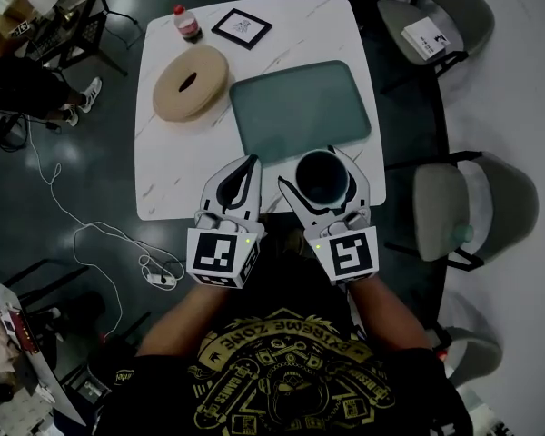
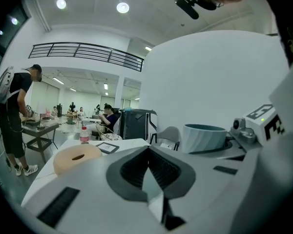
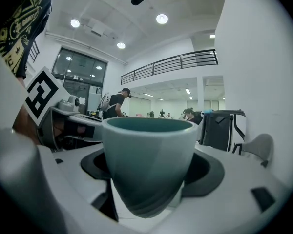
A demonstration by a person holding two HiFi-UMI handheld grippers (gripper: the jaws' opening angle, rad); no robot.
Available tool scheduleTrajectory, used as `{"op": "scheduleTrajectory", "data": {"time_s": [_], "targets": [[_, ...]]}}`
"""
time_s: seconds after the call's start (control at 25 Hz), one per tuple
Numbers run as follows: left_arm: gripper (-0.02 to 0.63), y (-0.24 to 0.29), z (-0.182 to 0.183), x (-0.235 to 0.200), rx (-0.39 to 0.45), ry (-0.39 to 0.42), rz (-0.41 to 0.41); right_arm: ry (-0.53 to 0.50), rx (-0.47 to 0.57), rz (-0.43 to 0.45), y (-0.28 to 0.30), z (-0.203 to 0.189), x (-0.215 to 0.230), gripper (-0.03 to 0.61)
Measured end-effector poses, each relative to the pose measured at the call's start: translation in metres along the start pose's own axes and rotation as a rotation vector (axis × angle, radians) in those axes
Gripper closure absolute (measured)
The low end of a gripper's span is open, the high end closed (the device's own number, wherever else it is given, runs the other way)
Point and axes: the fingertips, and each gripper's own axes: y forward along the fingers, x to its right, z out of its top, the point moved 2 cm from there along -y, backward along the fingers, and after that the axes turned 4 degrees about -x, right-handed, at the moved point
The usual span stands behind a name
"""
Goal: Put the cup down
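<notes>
A teal cup [image 1: 322, 178] sits upright between the jaws of my right gripper [image 1: 320, 173], which is shut on it. The cup hangs over the near edge of the white table [image 1: 173, 171], just in front of the green tray [image 1: 300, 107]. In the right gripper view the cup [image 3: 149, 155] fills the middle, with the pads against its sides. My left gripper [image 1: 243, 173] is beside it on the left, shut with nothing in it. From the left gripper view the cup [image 2: 205, 136] shows at the right, and the jaws [image 2: 149, 179] are closed together.
On the table stand a tan ring-shaped thing [image 1: 192, 82], a red-capped bottle [image 1: 186, 23] and a black-framed picture [image 1: 242, 27]. Grey chairs [image 1: 472, 207] stand to the right. Cables [image 1: 100, 234] lie on the floor at the left. People stand in the far room.
</notes>
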Motion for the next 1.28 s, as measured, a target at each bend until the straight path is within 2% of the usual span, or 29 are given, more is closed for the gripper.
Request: {"op": "scheduleTrajectory", "data": {"time_s": [0.68,1.28], "targets": [[0.604,0.065,-0.026,-0.044,-0.092,-0.022,-0.032,0.048,-0.093,-0.060,0.072,-0.033,0.031,0.198],[0.605,0.097,-0.061,-0.075,-0.188,-0.042,-0.049,0.101,-0.158,-0.105,0.114,-0.070,0.043,0.198]]}}
